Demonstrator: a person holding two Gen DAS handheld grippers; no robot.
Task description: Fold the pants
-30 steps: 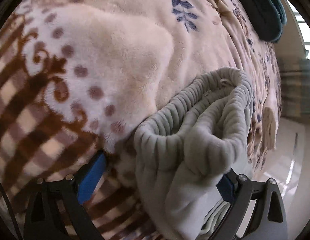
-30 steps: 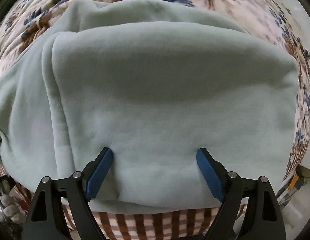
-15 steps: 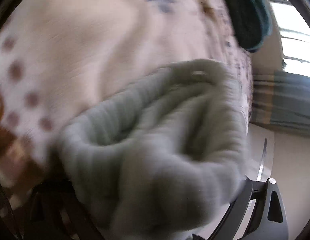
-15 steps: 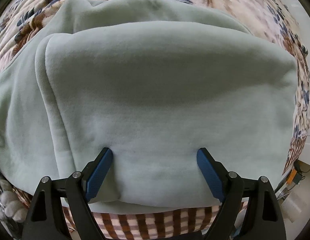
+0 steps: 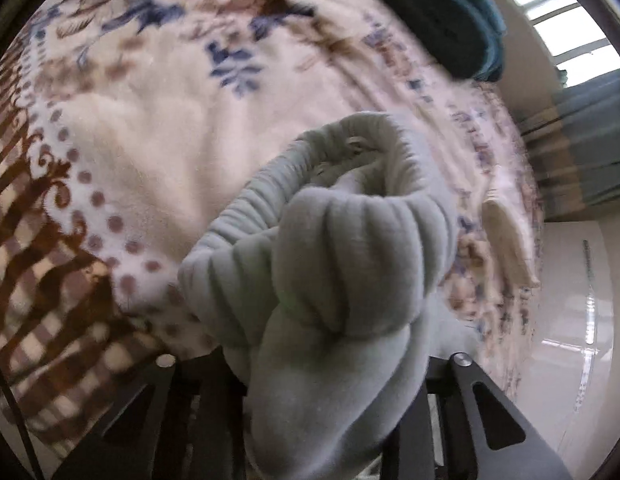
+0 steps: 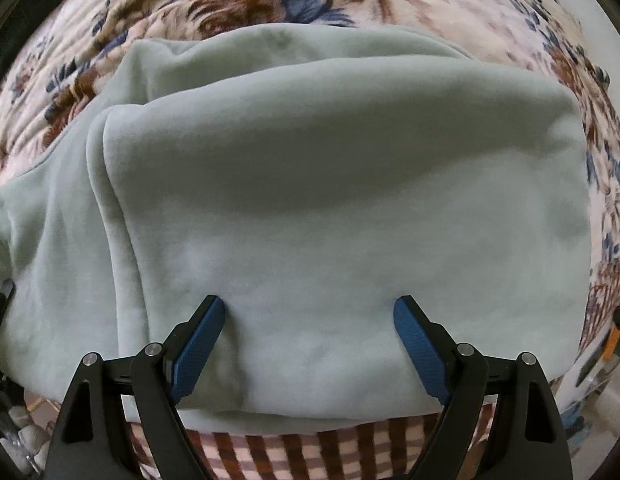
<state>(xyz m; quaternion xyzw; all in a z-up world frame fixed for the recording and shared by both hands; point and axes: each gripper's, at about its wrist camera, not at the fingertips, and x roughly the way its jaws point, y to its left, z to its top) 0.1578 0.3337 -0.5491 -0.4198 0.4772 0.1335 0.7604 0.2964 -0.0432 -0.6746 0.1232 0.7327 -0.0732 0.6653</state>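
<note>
The pale grey-green fleece pants (image 6: 342, 200) lie folded on the patterned blanket (image 6: 269, 4) in the right wrist view. My right gripper (image 6: 305, 334) is open, its blue fingers (image 6: 197, 340) resting on the pants' near edge. In the left wrist view the ribbed waistband (image 5: 330, 248) of the pants is bunched up between the jaws. My left gripper (image 5: 314, 384) is shut on it and holds it above the blanket (image 5: 149, 140); its fingertips are hidden by the cloth.
A dark teal garment (image 5: 442, 12) lies at the bed's far end. The bed edge, white floor (image 5: 570, 320) and a curtain (image 5: 582, 148) are to the right in the left wrist view. Checked blanket border (image 6: 310, 452) runs under the right gripper.
My left gripper has closed on the waistband and lifted it, swinging toward the far end of the bed. The right gripper has stayed open on the folded pants.
</note>
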